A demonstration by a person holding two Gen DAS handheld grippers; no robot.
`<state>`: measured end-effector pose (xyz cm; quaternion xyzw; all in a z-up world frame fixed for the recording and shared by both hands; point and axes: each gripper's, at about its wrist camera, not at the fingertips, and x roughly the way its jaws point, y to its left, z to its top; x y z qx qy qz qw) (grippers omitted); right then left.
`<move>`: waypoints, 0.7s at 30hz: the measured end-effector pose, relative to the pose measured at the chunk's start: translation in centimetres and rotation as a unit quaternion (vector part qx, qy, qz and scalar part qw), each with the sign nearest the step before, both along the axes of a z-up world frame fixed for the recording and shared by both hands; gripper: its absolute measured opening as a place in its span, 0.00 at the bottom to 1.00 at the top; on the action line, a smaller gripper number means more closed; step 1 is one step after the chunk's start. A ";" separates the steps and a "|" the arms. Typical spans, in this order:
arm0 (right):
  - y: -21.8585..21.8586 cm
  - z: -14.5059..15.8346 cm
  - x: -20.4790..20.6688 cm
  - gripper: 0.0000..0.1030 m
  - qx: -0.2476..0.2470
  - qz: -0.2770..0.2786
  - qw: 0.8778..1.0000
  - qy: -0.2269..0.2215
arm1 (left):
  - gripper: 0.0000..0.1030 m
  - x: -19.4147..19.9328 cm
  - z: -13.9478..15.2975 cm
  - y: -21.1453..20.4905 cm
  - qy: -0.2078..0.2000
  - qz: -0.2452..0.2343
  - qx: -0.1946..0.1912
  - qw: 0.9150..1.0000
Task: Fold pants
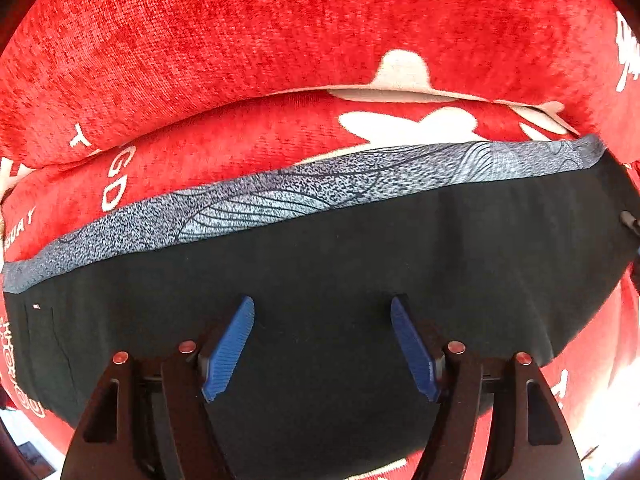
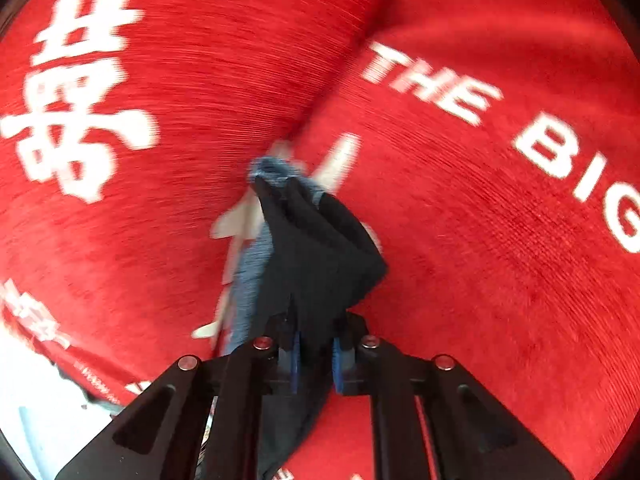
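Observation:
The black pants (image 1: 360, 248) lie spread on a red cloth, their grey patterned waistband (image 1: 280, 196) running along the far edge. My left gripper (image 1: 321, 304) points down over the black fabric. It is open, with its blue pads (image 1: 232, 348) wide apart and pressing on nothing. In the right wrist view, my right gripper (image 2: 317, 344) is shut on a bunched edge of the pants (image 2: 316, 248). That fabric stands up in a fold ahead of the fingers. A strip of the grey band (image 2: 250, 280) shows on the fold's left side.
Red plush cloth (image 1: 240, 40) with white letters and shapes covers the whole surface, and a fold or cushion seam (image 1: 400, 94) crosses behind the pants. White lettering (image 2: 560, 152) marks the red cloth (image 2: 480, 280) to the right. A bright pale area (image 2: 24, 400) lies past its lower left edge.

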<state>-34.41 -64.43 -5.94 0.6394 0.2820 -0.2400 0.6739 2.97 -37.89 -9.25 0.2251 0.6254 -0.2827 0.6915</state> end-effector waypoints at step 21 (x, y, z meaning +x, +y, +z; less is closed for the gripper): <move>0.2 0.1 9.5 0.24 -0.178 0.155 0.951 0.199 | 0.74 4.8 -1.0 -5.9 -0.043 0.034 -0.019 0.998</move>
